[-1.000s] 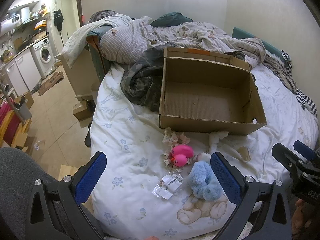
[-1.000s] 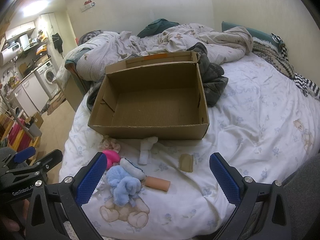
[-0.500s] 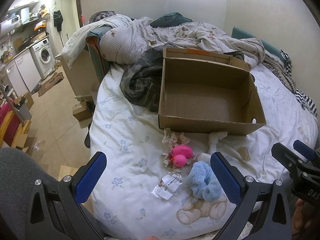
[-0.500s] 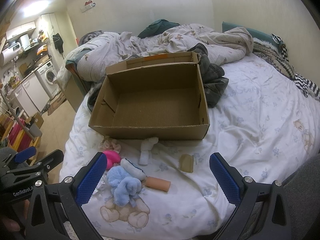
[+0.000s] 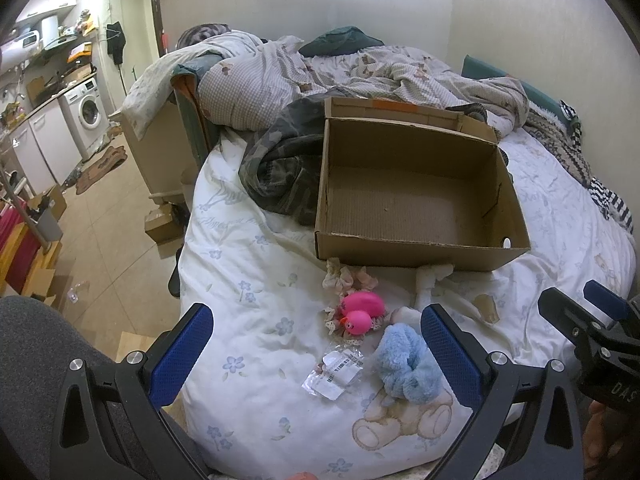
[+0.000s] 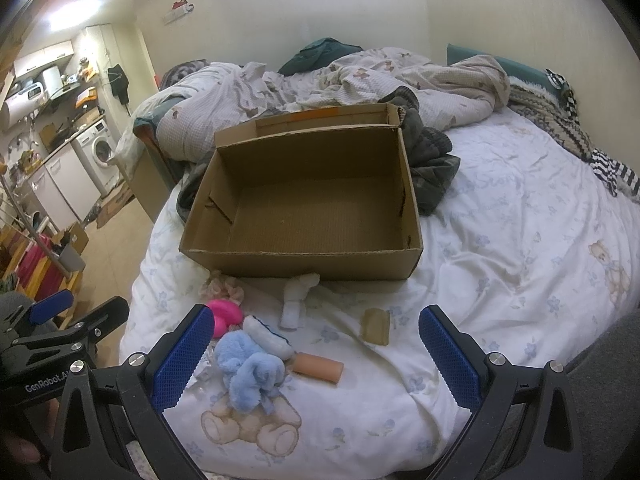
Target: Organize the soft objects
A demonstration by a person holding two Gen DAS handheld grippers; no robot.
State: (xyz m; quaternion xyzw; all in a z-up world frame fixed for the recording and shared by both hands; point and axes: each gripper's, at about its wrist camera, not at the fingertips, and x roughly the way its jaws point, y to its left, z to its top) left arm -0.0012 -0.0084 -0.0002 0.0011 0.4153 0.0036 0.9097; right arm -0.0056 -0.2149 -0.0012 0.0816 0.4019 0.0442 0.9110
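Note:
An empty open cardboard box sits on the bed. In front of it lie a blue plush toy, a pink duck toy, a frilly scrunchie, a white rolled sock, a white-and-blue soft piece, a tan roll and a tan scrap. My left gripper is open and empty above the near bed edge. My right gripper is open and empty beside it.
A clear plastic label bag lies by the blue plush. Rumpled duvet and dark clothing lie behind the box. The bed's left edge drops to a tiled floor with a washing machine.
Both grippers have shifted very slightly; the box and toys have not moved.

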